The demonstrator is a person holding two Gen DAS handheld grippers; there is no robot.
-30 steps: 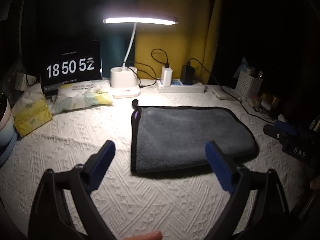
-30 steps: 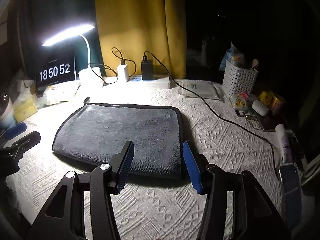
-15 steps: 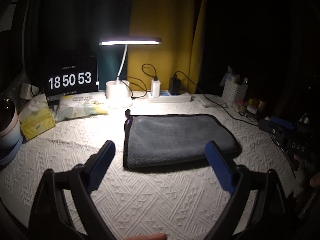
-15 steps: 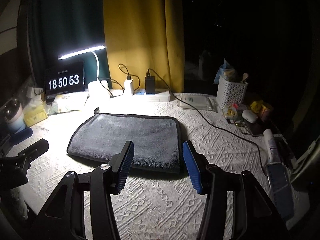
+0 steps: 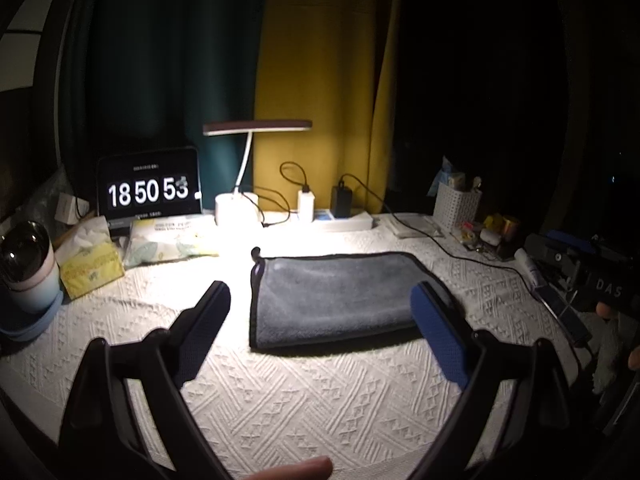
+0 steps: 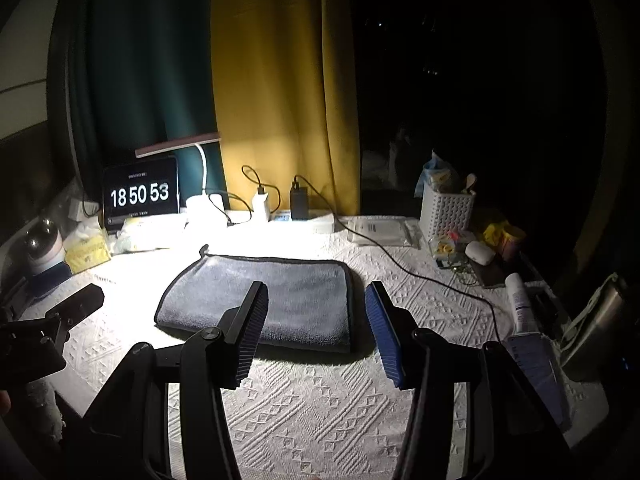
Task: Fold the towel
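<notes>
A grey towel with a dark trim lies folded into a flat rectangle on the white textured tablecloth; it also shows in the right wrist view. My left gripper is open and empty, raised above the near part of the table, short of the towel. My right gripper is open and empty, raised in front of the towel's near right corner. Neither touches the towel. The left gripper's body shows at the left edge of the right wrist view.
A desk lamp, a clock display, a power strip with chargers and tissue packs line the back. A white basket, small items, a cable and a bottle stand at the right. A cup stands at the left.
Both grippers have pulled back and up from the towel, so it looks smaller and farther. The towel has not moved. The jaws stay open.
</notes>
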